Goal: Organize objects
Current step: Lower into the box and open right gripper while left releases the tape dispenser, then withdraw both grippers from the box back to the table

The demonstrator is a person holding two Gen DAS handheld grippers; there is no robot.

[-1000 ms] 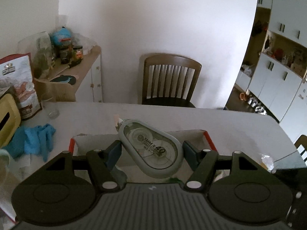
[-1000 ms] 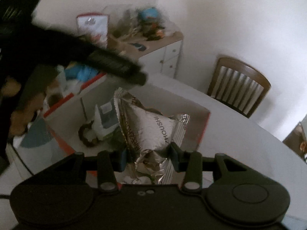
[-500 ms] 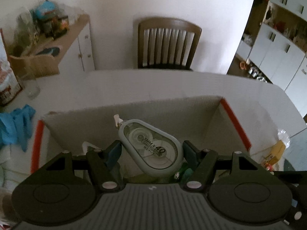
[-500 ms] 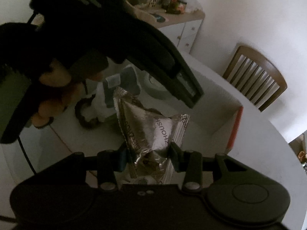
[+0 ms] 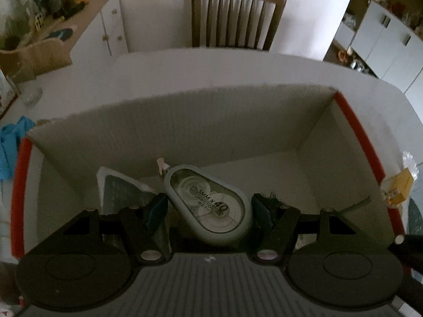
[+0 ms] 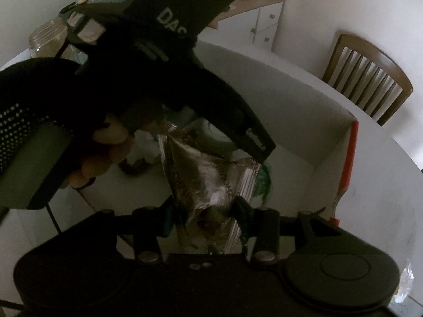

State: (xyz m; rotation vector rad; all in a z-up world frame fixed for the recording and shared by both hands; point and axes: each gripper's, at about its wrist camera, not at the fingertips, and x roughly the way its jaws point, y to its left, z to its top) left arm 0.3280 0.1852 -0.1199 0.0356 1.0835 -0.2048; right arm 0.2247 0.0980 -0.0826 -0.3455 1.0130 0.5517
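Left tool (image 5: 208, 211): clamped on a grey teardrop-shaped correction-tape dispenser (image 5: 208, 206), nozzle at 11 o'clock, held over the inside of an open white cardboard box with red-edged flaps (image 5: 185, 132).

Right tool (image 6: 202, 211): jaws have just been opening a little, with a crinkled silver foil snack packet (image 6: 206, 179) between them; pads at the packet's sides, also over the box interior.

Box contents: a pale packet with a dark panel (image 5: 119, 185) at 9 o'clock of the dispenser; a green item (image 6: 263, 177) beside the foil packet.

Surroundings: white bench (image 5: 211, 71) carrying the box; blue cloth (image 5: 10, 145) at 9 o'clock; brown slatted wooden chair (image 5: 238, 15) at 12 o'clock.
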